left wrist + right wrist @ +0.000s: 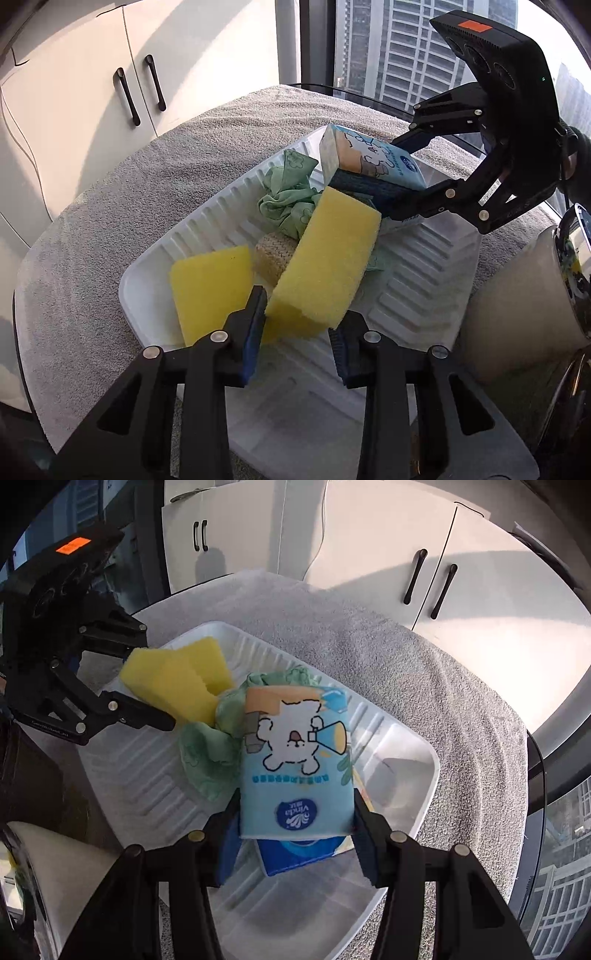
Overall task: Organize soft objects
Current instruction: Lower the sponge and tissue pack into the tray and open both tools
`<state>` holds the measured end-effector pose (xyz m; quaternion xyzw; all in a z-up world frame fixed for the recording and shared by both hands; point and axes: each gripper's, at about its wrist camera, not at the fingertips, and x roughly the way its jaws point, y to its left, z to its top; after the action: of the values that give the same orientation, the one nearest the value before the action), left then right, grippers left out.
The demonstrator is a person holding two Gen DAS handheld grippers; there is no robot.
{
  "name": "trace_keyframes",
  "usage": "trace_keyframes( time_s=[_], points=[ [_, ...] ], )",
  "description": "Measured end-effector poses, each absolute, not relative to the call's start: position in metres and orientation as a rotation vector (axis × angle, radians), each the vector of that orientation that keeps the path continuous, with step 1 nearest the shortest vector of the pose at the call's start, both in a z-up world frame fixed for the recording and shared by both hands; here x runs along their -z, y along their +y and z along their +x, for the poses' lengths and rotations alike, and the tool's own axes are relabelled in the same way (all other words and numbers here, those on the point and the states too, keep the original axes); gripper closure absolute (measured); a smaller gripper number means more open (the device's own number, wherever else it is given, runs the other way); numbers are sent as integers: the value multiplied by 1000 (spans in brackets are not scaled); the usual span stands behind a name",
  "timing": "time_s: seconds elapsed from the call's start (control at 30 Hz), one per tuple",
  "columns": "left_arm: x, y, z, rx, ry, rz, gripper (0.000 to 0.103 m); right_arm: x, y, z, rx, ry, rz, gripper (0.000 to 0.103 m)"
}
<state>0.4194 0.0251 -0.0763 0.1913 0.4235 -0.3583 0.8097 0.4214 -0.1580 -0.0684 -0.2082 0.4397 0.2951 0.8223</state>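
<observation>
Over the white tray [207,221] on the towel-covered surface [110,206], our left gripper [299,332] has its fingers clamped on a yellow sponge [328,258]; our right gripper [295,834] pinches the tissue pack [295,753]. Risks as we judge them: squashed foam springing free on release, the slick pack slipping, both loads colliding above the green cloth [291,199].

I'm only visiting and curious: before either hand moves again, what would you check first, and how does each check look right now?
1. Left gripper jaws clamp the yellow sponge: ok.
2. Right gripper jaws clamp the tissue pack: ok.
3. Both items over the white tray: ok.
4. Grippers apart: ok.
5. Green cloth free of the sponge: cannot tell.
6. Second yellow sponge inside the tray: ok.
</observation>
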Motion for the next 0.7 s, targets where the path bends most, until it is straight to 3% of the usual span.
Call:
trace_keyframes(
  time_s=[0.03, 0.13, 0.33, 0.7],
  points=[
    [76, 26, 422, 766, 906, 397, 54, 69, -158, 420, -629, 936, -447, 47],
    [75, 28, 420, 751, 900, 396, 35, 67, -158, 416, -634, 924, -447, 38],
    [71, 41, 416, 722, 898, 375, 35, 58, -165, 409, -649, 898, -412, 26],
    [65, 61, 401, 707, 885, 338, 35, 47, -182, 397, -620, 882, -376, 25]
  ],
)
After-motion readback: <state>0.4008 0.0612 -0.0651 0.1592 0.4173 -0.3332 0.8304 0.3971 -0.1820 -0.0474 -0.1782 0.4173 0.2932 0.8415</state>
